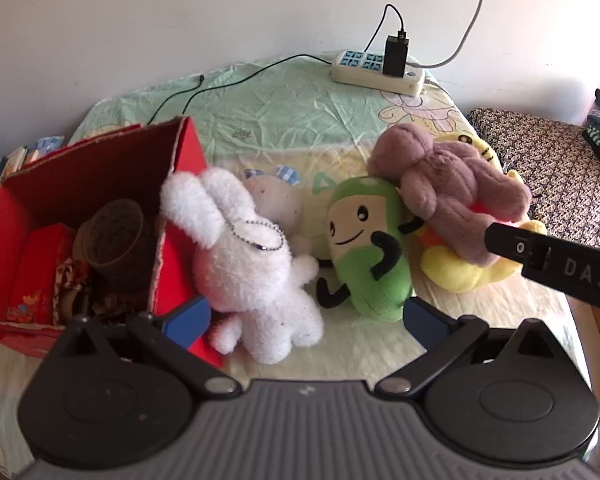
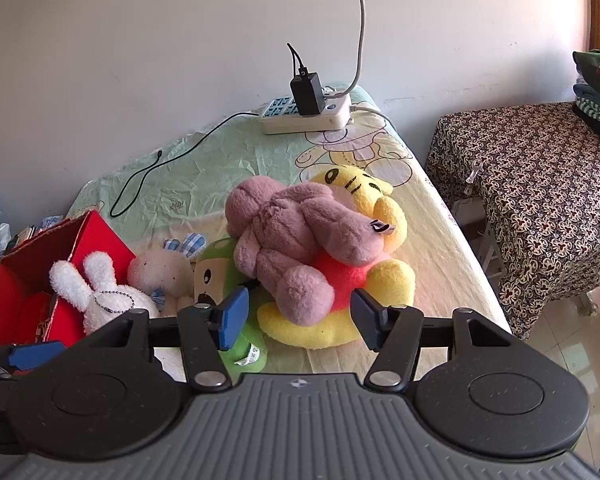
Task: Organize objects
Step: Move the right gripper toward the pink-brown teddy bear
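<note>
Looking over the bed [image 1: 284, 120], I see most of the toys not yet boxed. The red box [image 1: 184, 168] stands at the left, already holding a few odds and ends, with room left inside. Right of centre lies the yellow bear [image 2: 340, 312], and the purple plush [image 2: 292, 248] sprawls across it. My right gripper [image 2: 296, 320] hangs just before that pile with its pads spread wide and nothing between them, so I judge the step in hand is the reach for the purple plush. Next I would ease forward, close on its near leg, and lift it clear of the bear.

My left gripper [image 1: 308, 320] is likewise wide apart and empty, facing the white rabbit [image 1: 256, 276], which leans against the box wall. The green plush [image 1: 364, 248] lies between rabbit and bear, touching the bear's side, and may drag along. A pale rabbit [image 2: 164, 272] sits behind these.

At the far edge a power strip [image 1: 376, 70] and its black cable [image 1: 220, 80] lie well apart from the toys.
</note>
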Demonstrator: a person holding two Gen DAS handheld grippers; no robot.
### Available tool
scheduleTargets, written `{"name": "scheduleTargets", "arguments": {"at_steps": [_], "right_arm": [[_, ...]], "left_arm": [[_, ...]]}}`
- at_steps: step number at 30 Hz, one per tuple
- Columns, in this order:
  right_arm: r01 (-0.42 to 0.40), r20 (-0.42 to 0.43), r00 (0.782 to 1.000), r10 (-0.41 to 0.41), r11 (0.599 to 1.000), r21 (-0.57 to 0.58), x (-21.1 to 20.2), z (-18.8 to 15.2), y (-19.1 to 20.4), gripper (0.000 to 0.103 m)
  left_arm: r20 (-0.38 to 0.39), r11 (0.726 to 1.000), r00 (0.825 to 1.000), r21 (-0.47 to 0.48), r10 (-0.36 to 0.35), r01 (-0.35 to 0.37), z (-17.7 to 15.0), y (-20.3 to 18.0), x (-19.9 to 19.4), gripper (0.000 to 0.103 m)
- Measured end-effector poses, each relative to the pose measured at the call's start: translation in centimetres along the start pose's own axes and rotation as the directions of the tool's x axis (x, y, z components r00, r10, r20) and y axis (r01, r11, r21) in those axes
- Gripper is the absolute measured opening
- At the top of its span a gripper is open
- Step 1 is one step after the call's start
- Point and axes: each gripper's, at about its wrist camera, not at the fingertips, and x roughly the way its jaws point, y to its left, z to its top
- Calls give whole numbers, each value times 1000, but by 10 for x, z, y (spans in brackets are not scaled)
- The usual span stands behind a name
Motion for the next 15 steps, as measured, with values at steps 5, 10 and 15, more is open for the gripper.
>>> {"name": "scheduleTargets", "arguments": {"at_steps": [5,10,15], "right_arm": [[9,9,1000,-9,1000,-12,-1,1,-2,60],[10,-12,1000,-10,1000,-12,4,-1,0,56],[15,-19,1000,-15,1000,-1,6,-1,-4,56]], "left_arm": [[-4,1000,1000,0,27,-27,3,-3,7,102],[-27,1000,1000,-8,9,-9,6,-2,13,102],[-41,1000,999,-11,17,-17,6,-3,18,102]]}}
